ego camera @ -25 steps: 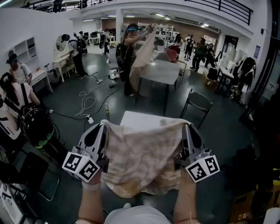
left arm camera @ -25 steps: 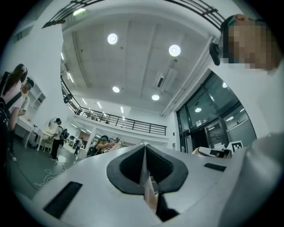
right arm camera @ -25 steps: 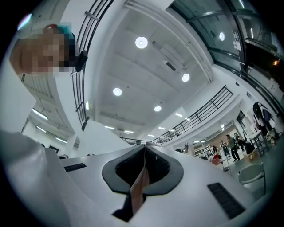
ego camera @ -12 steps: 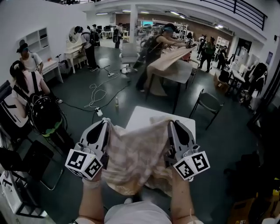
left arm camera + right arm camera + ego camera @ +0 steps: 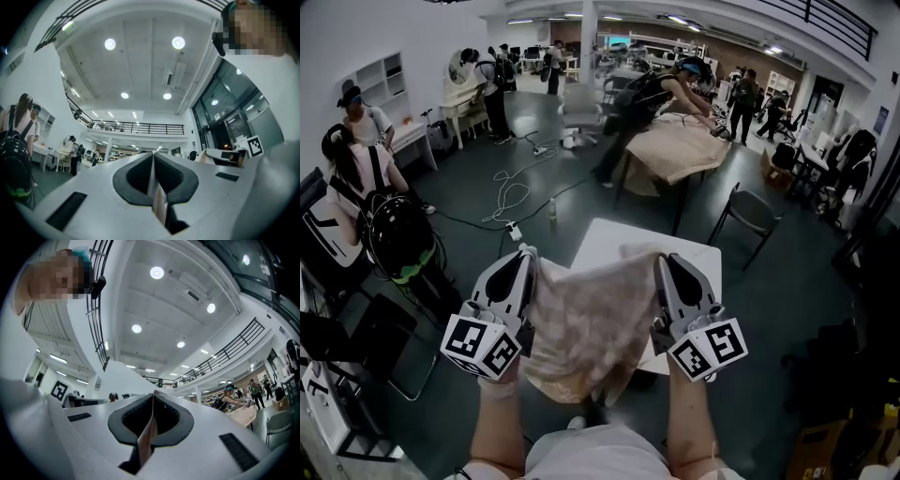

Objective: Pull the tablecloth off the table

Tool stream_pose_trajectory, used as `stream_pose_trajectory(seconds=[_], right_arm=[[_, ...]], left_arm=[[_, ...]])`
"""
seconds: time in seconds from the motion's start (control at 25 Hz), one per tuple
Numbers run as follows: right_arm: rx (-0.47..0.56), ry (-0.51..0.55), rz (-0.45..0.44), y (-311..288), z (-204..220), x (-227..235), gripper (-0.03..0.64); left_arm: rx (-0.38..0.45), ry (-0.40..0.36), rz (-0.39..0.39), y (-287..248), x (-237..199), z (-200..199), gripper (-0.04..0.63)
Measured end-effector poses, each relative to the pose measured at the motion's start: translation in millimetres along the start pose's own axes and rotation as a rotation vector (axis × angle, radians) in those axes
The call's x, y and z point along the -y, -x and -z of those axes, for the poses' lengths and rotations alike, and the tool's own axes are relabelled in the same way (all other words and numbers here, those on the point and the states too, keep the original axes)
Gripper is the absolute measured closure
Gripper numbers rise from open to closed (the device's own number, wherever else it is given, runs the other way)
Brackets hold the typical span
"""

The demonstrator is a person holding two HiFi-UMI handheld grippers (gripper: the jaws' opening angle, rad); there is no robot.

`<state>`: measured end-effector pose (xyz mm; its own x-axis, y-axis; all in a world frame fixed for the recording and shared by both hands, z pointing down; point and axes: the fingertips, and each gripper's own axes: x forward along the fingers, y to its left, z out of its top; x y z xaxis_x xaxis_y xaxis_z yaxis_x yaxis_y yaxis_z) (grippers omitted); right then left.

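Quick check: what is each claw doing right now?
Left claw: closed on a corner of the beige checked fabric tablecloth.
Right claw: closed on the same tablecloth's other corner.

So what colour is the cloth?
The cloth is beige, faintly checked; head view shows it best.

The left claw (image 5: 153, 159) tilts up toward the ceiling. Its jaws are pressed together on a thin fold of the pale tablecloth (image 5: 158, 202), which shows as a narrow strip in the seam between the dark pads (image 5: 132, 180). Beyond it, round ceiling lights (image 5: 110, 44) glow above a balcony railing (image 5: 136, 127), a person carrying a dark helmet (image 5: 13, 176) stands at the left edge, and a square marker (image 5: 254, 146) shows at the right past the claw's white body.
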<state>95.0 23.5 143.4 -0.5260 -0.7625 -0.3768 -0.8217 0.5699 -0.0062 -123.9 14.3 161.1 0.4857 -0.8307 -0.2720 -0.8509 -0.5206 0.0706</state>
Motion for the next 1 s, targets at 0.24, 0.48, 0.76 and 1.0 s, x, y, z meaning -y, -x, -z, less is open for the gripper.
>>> stream_pose_trajectory(seconds=[0.24,0.48,0.76,1.0], right_arm=[[-0.006,0.014,0.021,2,-3,3,0.591],[-0.005,0.013,0.041,10,-2,9,0.591],[-0.002,0.012,0.064,15,-4,12,0.591],[0.002,0.02,0.076,21,-7,12,0.591]], left_arm=[[0.001,0.0,0.009,-2,2,-2,0.583],[-0.006,0.003,0.008,-2,5,3,0.583],[-0.023,-0.017,0.016,-1,12,5,0.583],[-0.018,-0.011,0.015,3,13,4,0.583]])
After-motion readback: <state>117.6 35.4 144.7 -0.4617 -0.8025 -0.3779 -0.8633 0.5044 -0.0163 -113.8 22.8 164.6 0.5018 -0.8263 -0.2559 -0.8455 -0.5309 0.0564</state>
